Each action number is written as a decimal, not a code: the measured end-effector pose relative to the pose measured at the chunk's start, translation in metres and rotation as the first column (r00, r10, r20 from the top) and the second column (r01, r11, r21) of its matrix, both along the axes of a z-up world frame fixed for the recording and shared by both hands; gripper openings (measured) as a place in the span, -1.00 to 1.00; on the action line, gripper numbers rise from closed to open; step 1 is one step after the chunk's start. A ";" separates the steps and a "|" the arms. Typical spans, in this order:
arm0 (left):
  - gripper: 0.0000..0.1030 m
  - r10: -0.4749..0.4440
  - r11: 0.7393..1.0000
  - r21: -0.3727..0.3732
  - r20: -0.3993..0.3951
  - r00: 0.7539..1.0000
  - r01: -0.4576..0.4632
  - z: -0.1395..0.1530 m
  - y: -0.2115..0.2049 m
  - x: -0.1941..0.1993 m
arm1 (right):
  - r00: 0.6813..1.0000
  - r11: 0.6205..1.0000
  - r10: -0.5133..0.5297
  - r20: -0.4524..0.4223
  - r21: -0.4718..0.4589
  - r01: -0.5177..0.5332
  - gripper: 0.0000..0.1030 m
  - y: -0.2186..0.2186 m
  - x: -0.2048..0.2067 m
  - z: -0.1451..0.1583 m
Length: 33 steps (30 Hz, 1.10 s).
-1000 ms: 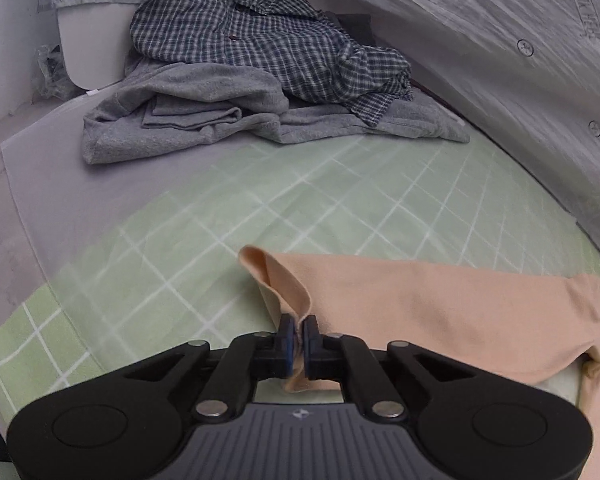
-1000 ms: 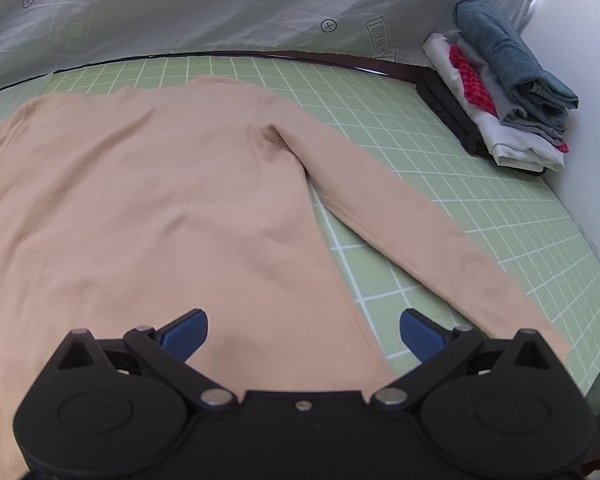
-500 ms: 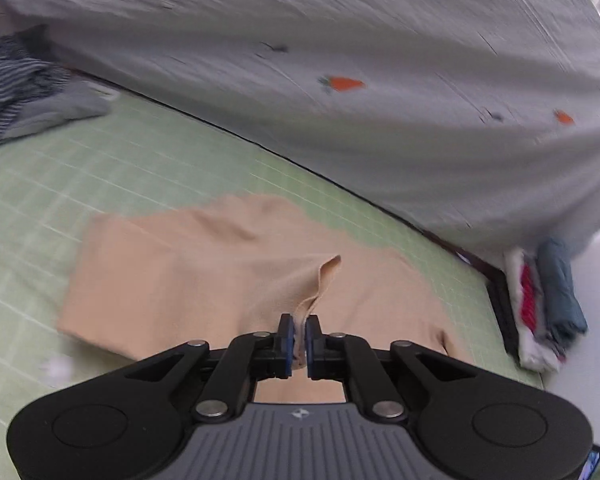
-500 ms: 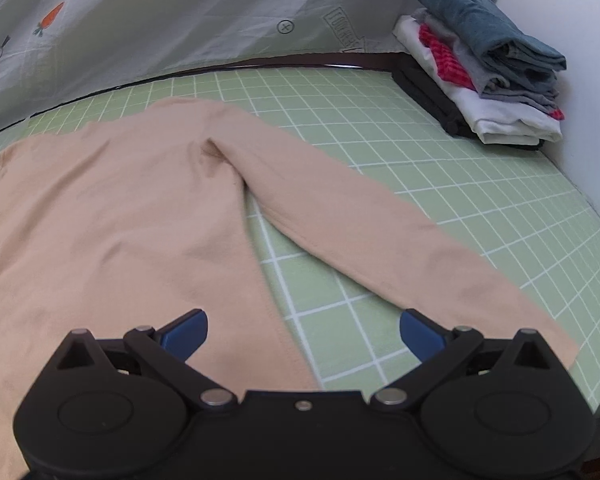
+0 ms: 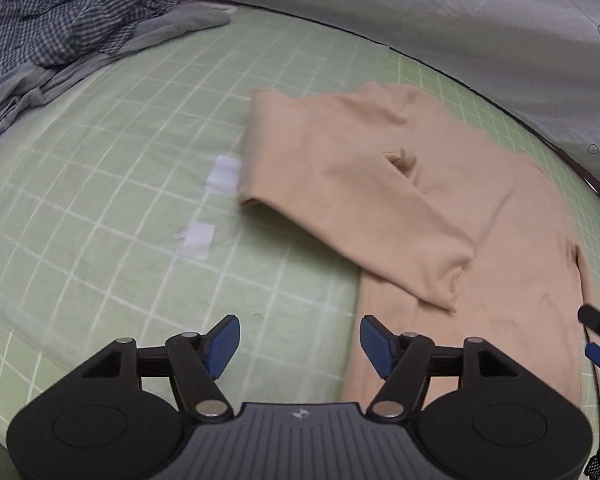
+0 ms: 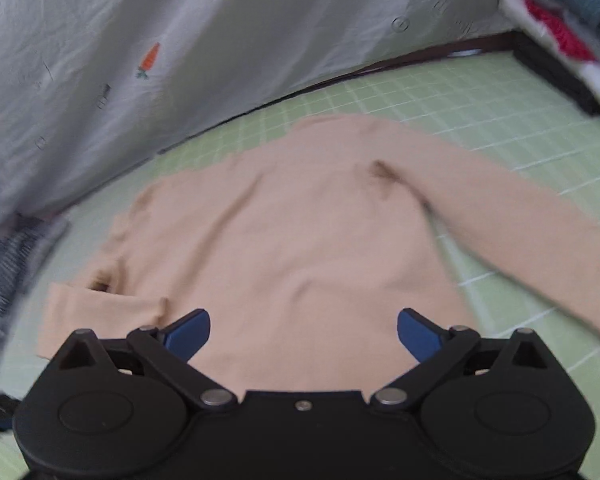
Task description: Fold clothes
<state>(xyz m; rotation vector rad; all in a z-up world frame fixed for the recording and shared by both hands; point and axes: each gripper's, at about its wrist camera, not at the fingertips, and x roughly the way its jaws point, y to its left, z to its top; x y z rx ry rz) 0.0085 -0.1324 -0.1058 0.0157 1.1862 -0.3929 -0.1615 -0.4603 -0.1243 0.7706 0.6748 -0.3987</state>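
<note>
Surface: green checked mat [image 5: 120, 184] fills the low and middle frame in both of my views; I cannot tell what lies under it.
Left claw [image 5: 296, 340]: bottom centre of my left view, blue pads apart and opening, only mat between them, nothing pinched.
Right claw [image 6: 302, 330]: bottom centre of my right view, pads wide and closing, hanging over the sweater's body without gripping it.
Peach sweater [image 5: 480, 200]: flat on the mat, centre to right in my left view; one sleeve [image 5: 360, 216] lies folded across the body, its cuff just above my left claw.
Other sleeve [image 6: 520, 216]: stretched out towards the right edge of my right view.
White patches [image 5: 198, 240]: two on the mat, left of the sweater.
Checked shirt [image 5: 60, 20]: crumpled on grey clothes, upper left.
Folded stack [image 6: 560, 20]: upper right of my right view.
Backdrop: grey sheet [image 6: 180, 40] with carrot prints along the top.
</note>
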 end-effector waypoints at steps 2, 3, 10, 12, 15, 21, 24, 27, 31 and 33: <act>0.32 0.004 1.000 0.002 -0.015 1.000 -0.004 -0.003 0.012 -0.001 | 0.998 0.985 0.002 0.070 0.172 -0.014 0.36 0.006 0.011 -0.012; 0.32 0.006 1.000 0.003 -0.023 1.000 -0.006 -0.005 0.017 -0.002 | 0.995 0.967 -0.001 0.103 0.255 -0.025 0.24 0.010 0.017 -0.018; 0.33 0.037 0.999 -0.005 -0.044 0.998 -0.037 -0.007 0.045 0.004 | 0.996 0.922 0.079 0.050 0.376 -0.092 -0.10 0.054 0.063 -0.047; 0.33 0.047 0.999 -0.010 -0.048 0.998 -0.048 -0.008 0.052 0.008 | 0.995 0.931 0.096 0.020 0.352 -0.097 -0.10 0.064 0.072 -0.049; 0.34 0.062 0.998 -0.013 -0.053 0.997 -0.063 -0.009 0.059 0.013 | 0.989 0.962 0.147 -0.031 0.235 -0.136 -0.12 0.076 0.089 -0.042; 0.34 0.089 0.996 -0.015 -0.071 0.993 -0.090 -0.015 0.070 0.022 | 0.965 0.975 0.221 -0.142 -0.001 -0.223 -0.09 0.098 0.121 -0.030; 0.35 0.106 0.994 -0.015 -0.079 0.991 -0.108 -0.016 0.074 0.024 | 0.923 0.919 0.308 -0.229 -0.179 -0.351 -0.05 0.117 0.135 -0.024; 0.35 0.112 0.993 -0.014 -0.087 0.990 -0.114 -0.018 0.075 0.024 | 0.877 0.835 0.384 -0.288 -0.297 -0.463 -0.54 0.137 0.141 -0.022; 0.35 0.109 0.994 -0.008 -0.082 0.991 -0.110 -0.017 0.075 0.022 | 0.889 0.845 0.390 -0.240 -0.291 -0.449 -0.87 0.131 0.133 -0.014; 0.35 0.102 0.995 -0.009 -0.075 0.992 -0.103 -0.015 0.073 0.020 | 0.905 0.850 0.368 -0.213 -0.318 -0.421 -0.87 0.127 0.125 -0.003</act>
